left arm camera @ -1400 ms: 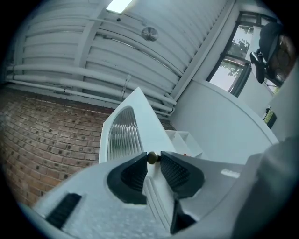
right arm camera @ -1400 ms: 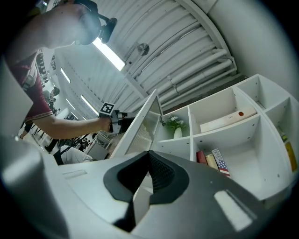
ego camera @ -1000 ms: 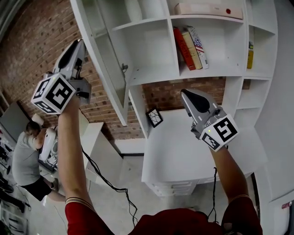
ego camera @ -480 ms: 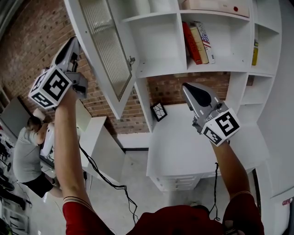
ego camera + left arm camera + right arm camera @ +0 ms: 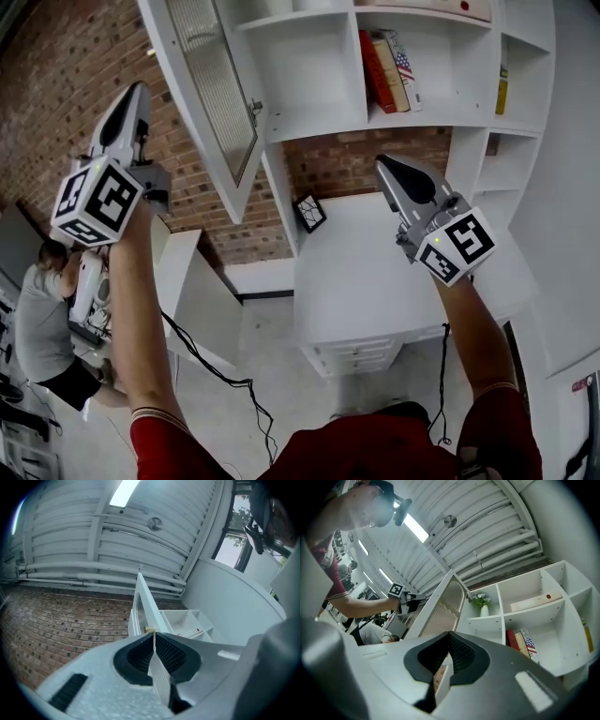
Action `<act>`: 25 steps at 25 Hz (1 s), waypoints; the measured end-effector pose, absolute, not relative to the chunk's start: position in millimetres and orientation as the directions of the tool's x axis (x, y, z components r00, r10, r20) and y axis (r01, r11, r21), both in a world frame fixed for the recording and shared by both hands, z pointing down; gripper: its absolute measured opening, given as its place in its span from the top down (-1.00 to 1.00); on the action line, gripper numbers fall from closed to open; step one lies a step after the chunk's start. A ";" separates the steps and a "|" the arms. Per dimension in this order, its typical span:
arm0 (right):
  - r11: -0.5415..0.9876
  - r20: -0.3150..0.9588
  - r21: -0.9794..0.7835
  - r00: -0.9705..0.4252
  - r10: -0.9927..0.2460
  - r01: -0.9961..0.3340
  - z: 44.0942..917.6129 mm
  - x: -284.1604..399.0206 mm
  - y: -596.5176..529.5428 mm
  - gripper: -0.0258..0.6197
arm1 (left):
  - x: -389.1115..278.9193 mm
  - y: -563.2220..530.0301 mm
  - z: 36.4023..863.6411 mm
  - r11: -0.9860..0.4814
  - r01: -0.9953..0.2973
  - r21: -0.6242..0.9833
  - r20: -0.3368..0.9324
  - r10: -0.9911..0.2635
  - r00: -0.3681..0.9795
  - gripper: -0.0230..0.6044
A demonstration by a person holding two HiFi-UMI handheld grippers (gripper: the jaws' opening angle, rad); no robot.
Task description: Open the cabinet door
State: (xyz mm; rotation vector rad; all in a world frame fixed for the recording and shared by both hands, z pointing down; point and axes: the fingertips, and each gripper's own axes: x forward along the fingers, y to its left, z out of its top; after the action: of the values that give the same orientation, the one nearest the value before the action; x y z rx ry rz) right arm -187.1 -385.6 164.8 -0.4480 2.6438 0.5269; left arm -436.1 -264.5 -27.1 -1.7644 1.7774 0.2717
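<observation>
Left gripper (image 5: 134, 94) jaws have just been closing on nothing (tips almost meeting), clear of the cabinet door (image 5: 211, 94), which stands swung well out from the shelf unit (image 5: 309, 136) at upper left; withdraw sideways, I judge, without brushing its free edge.

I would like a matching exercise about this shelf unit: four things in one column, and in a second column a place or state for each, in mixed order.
A. cabinet door
B. red book
C. framed picture
D. plant

1. standing on the desk
2. in a white vase
3. swung open
4. leaning beside other books

Pairs: A-3, B-4, C-1, D-2
</observation>
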 end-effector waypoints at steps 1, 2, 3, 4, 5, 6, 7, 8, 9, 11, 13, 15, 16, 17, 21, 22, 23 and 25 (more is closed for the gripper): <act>0.880 -0.448 0.286 -0.865 -0.227 -0.380 164.4 -184.4 -383.8 0.89 | -433.3 -258.8 -21.1 0.091 -0.958 -0.273 -0.547 -0.833 0.077 0.86; 0.882 -0.452 0.281 -0.863 -0.226 -0.378 163.5 -181.4 -382.5 0.88 | -430.1 -254.4 -15.2 0.091 -0.957 -0.274 -0.544 -0.835 0.077 0.87; 0.884 -0.456 0.279 -0.862 -0.222 -0.376 162.2 -178.1 -381.5 0.88 | -426.7 -251.0 -9.5 0.090 -0.958 -0.272 -0.540 -0.838 0.075 0.87; 0.885 -0.460 0.280 -0.861 -0.218 -0.373 160.5 -174.4 -380.4 0.88 | -423.3 -248.0 -3.8 0.091 -0.959 -0.269 -0.536 -0.841 0.071 0.88; 0.885 -0.464 0.282 -0.860 -0.212 -0.370 158.7 -170.4 -379.0 0.88 | -419.5 -244.9 1.9 0.093 -0.960 -0.266 -0.532 -0.844 0.066 0.88; 0.886 -0.468 0.285 -0.860 -0.204 -0.365 156.8 -166.1 -377.2 0.88 | -414.9 -241.6 7.6 0.096 -0.960 -0.263 -0.527 -0.847 0.060 0.89; 0.888 -0.471 0.289 -0.860 -0.195 -0.359 154.9 -161.7 -375.3 0.88 | -409.3 -238.7 13.2 0.100 -0.960 -0.262 -0.523 -0.851 0.054 0.91; 0.890 -0.475 0.291 -0.861 -0.184 -0.351 153.2 -156.9 -373.6 0.89 | -402.5 -236.5 18.8 0.102 -0.960 -0.259 -0.519 -0.853 0.049 0.91; 0.892 -0.478 0.293 -0.861 -0.175 -0.343 151.8 -151.5 -372.4 0.88 | -394.2 -235.1 24.5 0.104 -0.961 -0.256 -0.516 -0.855 0.045 0.91; 0.899 -0.481 0.291 -0.863 -0.158 -0.327 150.8 -138.7 -370.6 0.88 | -372.8 -233.8 36.7 0.109 -0.961 -0.254 -0.516 -0.856 0.039 0.91; 0.906 -0.480 0.288 -0.866 -0.142 -0.309 150.8 -125.0 -369.9 0.88 | -345.9 -236.4 50.5 0.111 -0.959 -0.261 -0.513 -0.857 0.040 0.91; 0.911 -0.476 0.292 -0.870 -0.126 -0.292 150.6 -112.5 -369.9 0.88 | -315.7 -243.3 65.6 0.098 -0.959 -0.265 -0.505 -0.861 0.052 0.91; 0.912 -0.475 0.295 -0.872 -0.118 -0.284 150.6 -106.5 -369.7 0.88 | -300.2 -247.2 73.3 0.086 -0.961 -0.262 -0.502 -0.863 0.059 0.91; 0.913 -0.473 0.300 -0.874 -0.109 -0.276 150.7 -100.6 -369.2 0.88 | -284.9 -250.9 81.1 0.074 -0.964 -0.255 -0.499 -0.864 0.066 0.91; 0.914 -0.466 0.325 -0.882 -0.070 -0.244 151.0 -77.8 -366.2 0.88 | -234.8 -263.5 113.8 0.054 -0.974 -0.220 -0.480 -0.875 0.060 0.91; 0.914 -0.464 0.329 -0.884 -0.062 -0.237 151.2 -71.9 -366.3 0.88 | -224.5 -266.5 121.9 0.052 -0.976 -0.211 -0.474 -0.879 0.055 0.91; 0.915 -0.464 0.331 -0.884 -0.055 -0.230 151.4 -66.2 -366.6 0.88 | -214.8 -269.3 129.1 0.050 -0.978 -0.203 -0.467 -0.883 0.051 0.91; 0.917 -0.466 0.333 -0.884 -0.042 -0.219 151.9 -56.5 -366.8 0.89 | -197.7 -274.2 140.2 0.052 -0.979 -0.199 -0.452 -0.891 0.045 0.91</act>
State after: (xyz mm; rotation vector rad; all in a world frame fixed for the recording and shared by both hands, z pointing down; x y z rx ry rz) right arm -56.5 -366.8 151.9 -0.1883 2.6157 0.5268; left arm -197.7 -274.2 140.2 -1.8693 1.8760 0.2522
